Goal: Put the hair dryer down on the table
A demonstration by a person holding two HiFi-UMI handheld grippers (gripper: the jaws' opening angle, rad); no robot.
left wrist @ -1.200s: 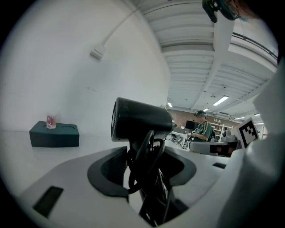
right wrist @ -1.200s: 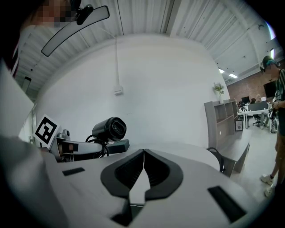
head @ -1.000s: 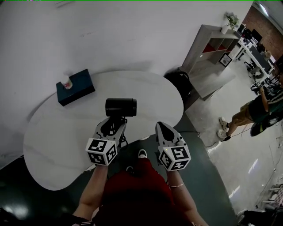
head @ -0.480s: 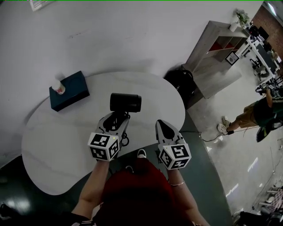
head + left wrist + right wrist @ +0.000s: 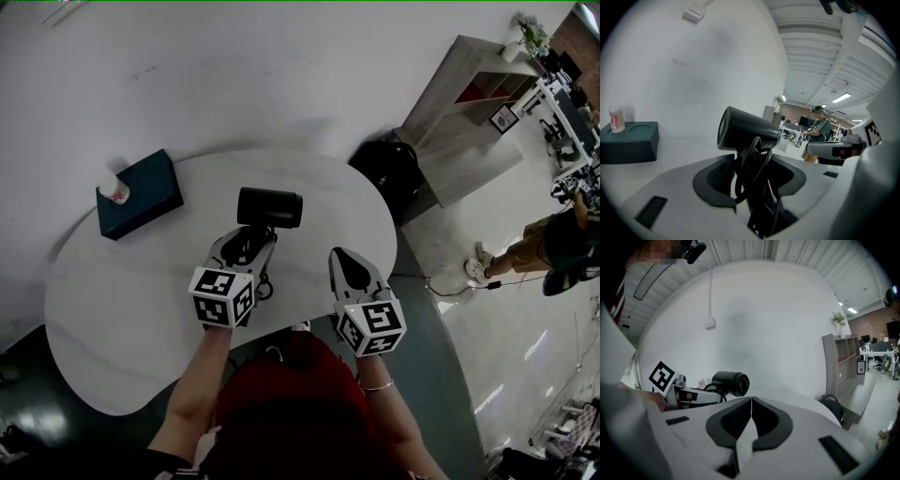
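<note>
Matte black hair dryer (image 5: 269,207), pinched by its handle in my left gripper (image 5: 247,248), over the white table (image 5: 112,309), not yet set down.
Head view: smooth, rounded tabletop; the drum-shaped barrel looks top-heavy and could tip or roll if I release high. Left gripper view: glossy cord (image 5: 751,161) loops sit between the jaws with the handle, and I judge they may snag on release. Right gripper view: right gripper (image 5: 751,420) pressed together, empty.

Black hair dryer (image 5: 269,207) was at centre frame, barrel horizontal, handle and looped cord clamped in left tool (image 5: 249,246), over white table (image 5: 112,281).
</note>
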